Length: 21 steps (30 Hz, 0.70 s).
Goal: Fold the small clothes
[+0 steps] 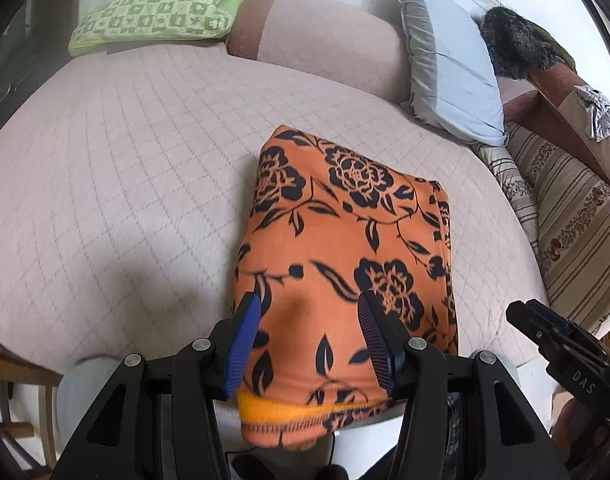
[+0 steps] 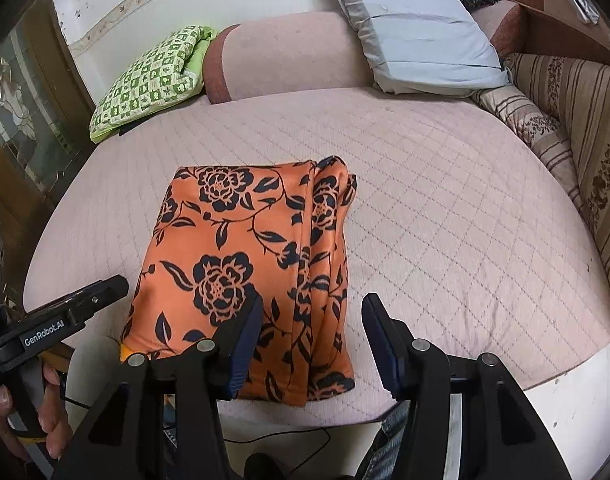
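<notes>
My left gripper [image 1: 309, 320] hangs wide open, empty, over the cloth's [image 1: 345, 248] near hem, which overhangs the cushion [image 1: 125, 184] edge at 6 o'clock. My right gripper [image 2: 313, 320] is equally spread, empty, straddling the cloth's [image 2: 245, 264] layered right edge. Bare quilting runs 9 to 11 on the left view, 1 to 3 on the right. Pillow [image 1: 453, 60] at 1 o'clock.

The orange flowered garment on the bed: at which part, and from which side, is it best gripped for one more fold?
Probably the near hem of the orange flowered garment, which overhangs the edge of the bed by its yellow lining. Come from the near side: both open grippers, left gripper and right gripper, already face it.
</notes>
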Motion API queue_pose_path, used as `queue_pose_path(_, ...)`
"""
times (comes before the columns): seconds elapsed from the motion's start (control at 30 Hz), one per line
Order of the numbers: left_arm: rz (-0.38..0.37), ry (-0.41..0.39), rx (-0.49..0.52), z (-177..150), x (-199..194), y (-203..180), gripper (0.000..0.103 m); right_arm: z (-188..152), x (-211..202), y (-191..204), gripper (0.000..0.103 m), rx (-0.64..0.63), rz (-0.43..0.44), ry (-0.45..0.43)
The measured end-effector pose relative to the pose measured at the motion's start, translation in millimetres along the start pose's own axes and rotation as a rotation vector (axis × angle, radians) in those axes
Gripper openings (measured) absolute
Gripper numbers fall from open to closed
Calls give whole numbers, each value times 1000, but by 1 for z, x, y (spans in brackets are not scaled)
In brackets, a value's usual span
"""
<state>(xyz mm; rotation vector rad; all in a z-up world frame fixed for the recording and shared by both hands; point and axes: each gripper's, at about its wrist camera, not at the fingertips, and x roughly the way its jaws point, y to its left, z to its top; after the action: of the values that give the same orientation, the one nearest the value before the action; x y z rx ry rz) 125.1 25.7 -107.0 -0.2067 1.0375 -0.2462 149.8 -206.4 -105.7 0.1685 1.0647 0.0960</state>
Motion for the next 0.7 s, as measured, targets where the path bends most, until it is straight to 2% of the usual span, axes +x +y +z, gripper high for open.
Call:
queue_pose_path(0.4, -20, 0, -71, 61, 56, 16, 51, 35, 48, -2, 53, -11, -10, 6)
queue_pose_path(0.53, -40, 14, -96, 75, 75, 18, 51, 50, 70, -8, 52, -1, 86, -29)
queue_pose_path(0.7, -71, 39, -146, 95, 103, 29, 51, 79, 92, -22, 52, 52, 123, -21)
